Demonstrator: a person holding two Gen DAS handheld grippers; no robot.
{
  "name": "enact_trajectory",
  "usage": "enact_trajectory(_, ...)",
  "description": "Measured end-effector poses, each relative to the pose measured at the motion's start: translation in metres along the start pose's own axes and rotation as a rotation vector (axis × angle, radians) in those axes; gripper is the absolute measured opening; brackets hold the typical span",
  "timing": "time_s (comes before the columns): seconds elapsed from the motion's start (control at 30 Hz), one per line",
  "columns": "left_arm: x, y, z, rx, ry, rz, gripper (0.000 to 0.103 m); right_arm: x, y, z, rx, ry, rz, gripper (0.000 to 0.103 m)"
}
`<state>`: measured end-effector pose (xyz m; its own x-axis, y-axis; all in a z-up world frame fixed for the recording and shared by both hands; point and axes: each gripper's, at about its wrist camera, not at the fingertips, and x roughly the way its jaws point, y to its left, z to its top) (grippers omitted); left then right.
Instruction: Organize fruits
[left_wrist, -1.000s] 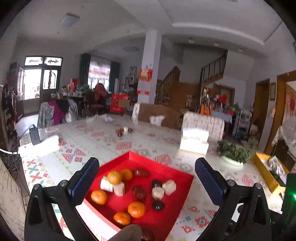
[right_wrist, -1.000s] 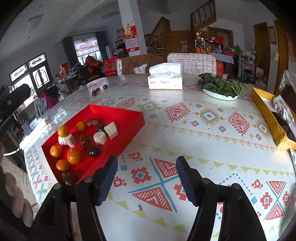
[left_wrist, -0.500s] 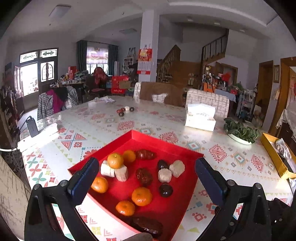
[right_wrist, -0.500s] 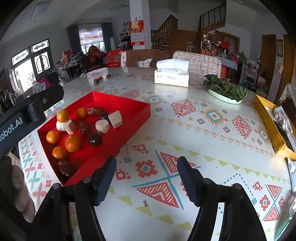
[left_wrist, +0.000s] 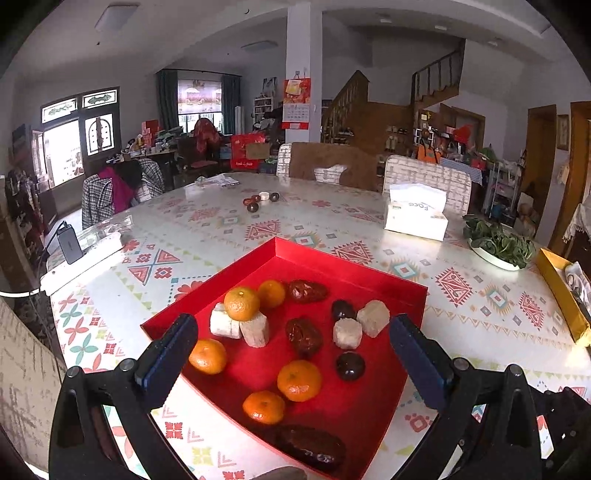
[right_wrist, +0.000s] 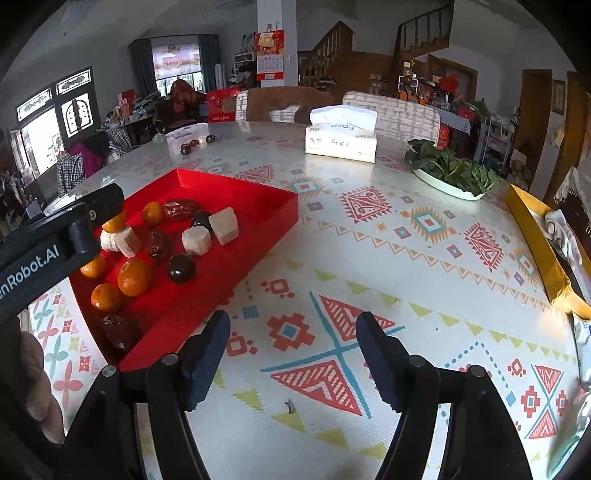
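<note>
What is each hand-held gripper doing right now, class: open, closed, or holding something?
Left hand-held gripper: open, holding nothing, above the red tray.
Right hand-held gripper: open, holding nothing.

Each hand-held gripper (left_wrist: 291, 365) has black arms, silver screws and dark blue pads (right_wrist: 207, 354); one bears white lettering.

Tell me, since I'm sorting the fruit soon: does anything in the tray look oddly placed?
One orange is perched on two pale cut chunks at the left of the red tray, off the tray floor, so it might roll. Otherwise the fruits just lie mixed.
</note>
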<state>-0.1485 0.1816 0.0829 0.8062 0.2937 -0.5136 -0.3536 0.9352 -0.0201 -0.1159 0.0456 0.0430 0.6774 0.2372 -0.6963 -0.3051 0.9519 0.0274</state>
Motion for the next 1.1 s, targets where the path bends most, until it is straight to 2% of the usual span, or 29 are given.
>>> enact_trajectory(1.1, 0.0082, -0.0025, -0.0059, 0.005, 0.040, -0.026, 0.103, 0.0075, -0.0037, -0.0032, 0.012, 0.027, 0.001, 0.076)
